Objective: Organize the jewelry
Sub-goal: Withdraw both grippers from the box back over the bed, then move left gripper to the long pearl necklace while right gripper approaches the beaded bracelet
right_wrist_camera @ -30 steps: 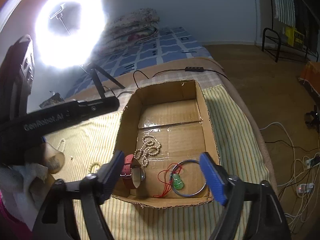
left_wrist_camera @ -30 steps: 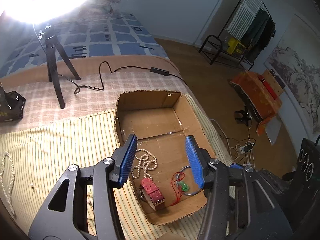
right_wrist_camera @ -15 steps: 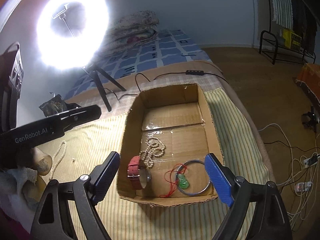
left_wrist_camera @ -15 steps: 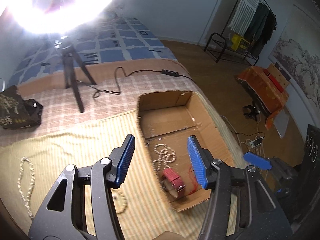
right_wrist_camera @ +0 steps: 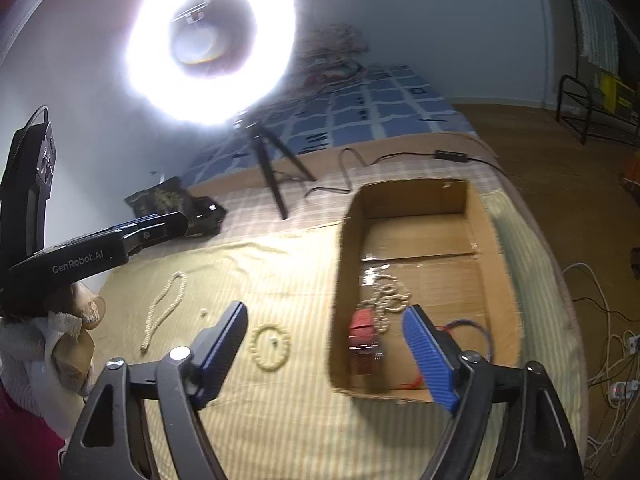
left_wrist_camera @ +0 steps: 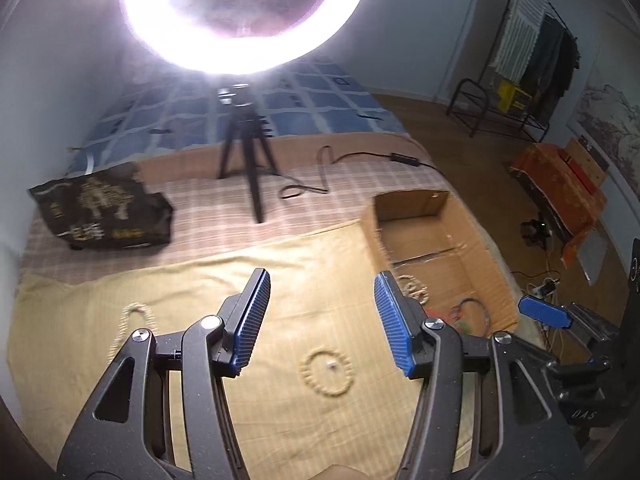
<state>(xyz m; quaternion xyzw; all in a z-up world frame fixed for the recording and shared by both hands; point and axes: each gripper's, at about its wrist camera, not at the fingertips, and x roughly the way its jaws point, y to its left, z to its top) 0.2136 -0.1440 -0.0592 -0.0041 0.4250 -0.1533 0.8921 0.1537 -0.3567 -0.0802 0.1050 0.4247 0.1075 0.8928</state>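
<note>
This is a bedroom in a home. A bed with a blue-and-white checked quilt (left_wrist_camera: 304, 108) fills the view, a yellow striped cloth (right_wrist_camera: 280, 412) spread over it. A black metal clothes rack hung with garments (left_wrist_camera: 532, 64) stands on the brown wooden floor (right_wrist_camera: 560, 152), and a glowing white ring lamp on a black tripod (left_wrist_camera: 246, 12) stands on the bed.

Open cloth (left_wrist_camera: 248, 264) lies unobstructed around bead bracelet (left_wrist_camera: 327, 370).

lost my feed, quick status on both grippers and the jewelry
Left gripper open, empty, over the cloth. Right gripper open, empty, jaws just narrowed. Bead bracelet and long necklace lie outside the cardboard box. Nothing in the way.
</note>
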